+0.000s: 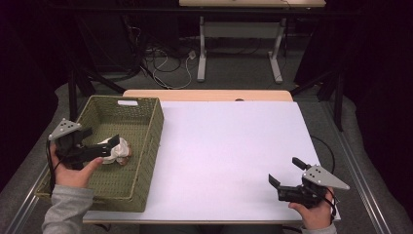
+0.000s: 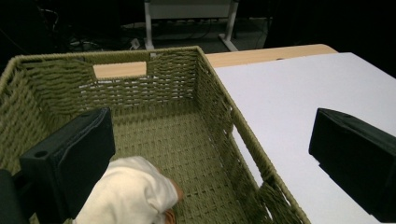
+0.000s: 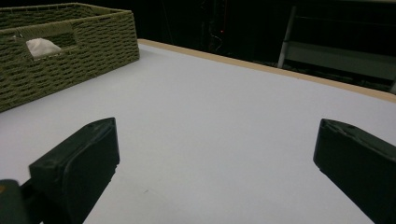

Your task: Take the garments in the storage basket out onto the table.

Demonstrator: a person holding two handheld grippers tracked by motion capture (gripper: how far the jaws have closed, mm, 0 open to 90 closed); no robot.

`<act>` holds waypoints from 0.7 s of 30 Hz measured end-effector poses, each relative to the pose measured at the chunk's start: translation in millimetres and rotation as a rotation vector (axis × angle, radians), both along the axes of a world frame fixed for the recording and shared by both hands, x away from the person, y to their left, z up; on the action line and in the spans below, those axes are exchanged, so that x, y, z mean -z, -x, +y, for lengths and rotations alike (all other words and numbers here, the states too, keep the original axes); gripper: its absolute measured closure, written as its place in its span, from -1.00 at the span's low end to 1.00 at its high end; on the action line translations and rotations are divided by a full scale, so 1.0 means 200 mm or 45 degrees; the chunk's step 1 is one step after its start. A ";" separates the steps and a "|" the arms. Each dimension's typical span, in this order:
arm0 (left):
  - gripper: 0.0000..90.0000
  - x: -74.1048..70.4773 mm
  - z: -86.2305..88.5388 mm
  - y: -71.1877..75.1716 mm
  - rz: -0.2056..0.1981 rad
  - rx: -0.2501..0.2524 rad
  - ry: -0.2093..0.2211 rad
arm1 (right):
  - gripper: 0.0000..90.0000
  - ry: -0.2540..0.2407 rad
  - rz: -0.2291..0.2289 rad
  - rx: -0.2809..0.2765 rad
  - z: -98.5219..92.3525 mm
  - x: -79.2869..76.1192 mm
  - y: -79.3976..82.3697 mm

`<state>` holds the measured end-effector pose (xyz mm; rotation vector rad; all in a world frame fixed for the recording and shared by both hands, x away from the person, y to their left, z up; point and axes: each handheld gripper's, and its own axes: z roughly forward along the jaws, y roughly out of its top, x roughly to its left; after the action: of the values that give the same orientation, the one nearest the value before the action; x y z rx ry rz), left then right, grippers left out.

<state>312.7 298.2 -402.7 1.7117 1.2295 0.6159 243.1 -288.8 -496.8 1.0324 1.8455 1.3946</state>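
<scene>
A green woven basket (image 1: 157, 127) (image 2: 219, 100) (image 3: 93, 39) stands on the left of the table. A cream-white soft thing with a brownish patch (image 1: 122, 150) (image 2: 133, 196) lies on its floor and shows through the handle slot (image 3: 41, 46) in the right gripper view. My left gripper (image 1: 111, 149) (image 2: 210, 135) hangs over the basket, open wide. Its left jaw is right beside the cream thing, and nothing sits between the jaws. At the table's near right corner, my right gripper (image 1: 285, 171) (image 3: 217, 140) is open and holds nothing.
A white sheet (image 1: 234, 146) covers the tabletop, with a wooden strip (image 1: 209, 95) along the far edge. Beyond it stand a desk frame's white legs (image 1: 201, 53) and cables (image 1: 165, 68) on the floor. Dark surroundings lie on both sides.
</scene>
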 end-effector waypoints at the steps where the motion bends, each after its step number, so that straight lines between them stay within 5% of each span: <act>1: -0.98 0.00 -0.01 -0.01 0.006 -0.002 -0.014 | -1.00 0.004 -0.007 -0.003 0.00 0.00 0.01; 4: -0.98 0.00 -0.02 -0.06 0.060 -0.008 -0.059 | -1.00 -0.011 -0.011 0.004 -0.01 -0.01 0.01; 12: -0.92 0.05 -0.02 -0.21 0.298 -0.066 -0.174 | -1.00 -0.030 0.027 0.013 -0.02 0.01 0.00; 21: -0.99 0.09 0.03 -0.34 0.520 -0.136 -0.146 | -1.00 -0.022 0.035 0.006 -0.01 0.02 0.00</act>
<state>381.3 304.4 -420.0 1.9400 1.6036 0.4149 243.7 -291.7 -500.9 1.0688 1.8528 1.4029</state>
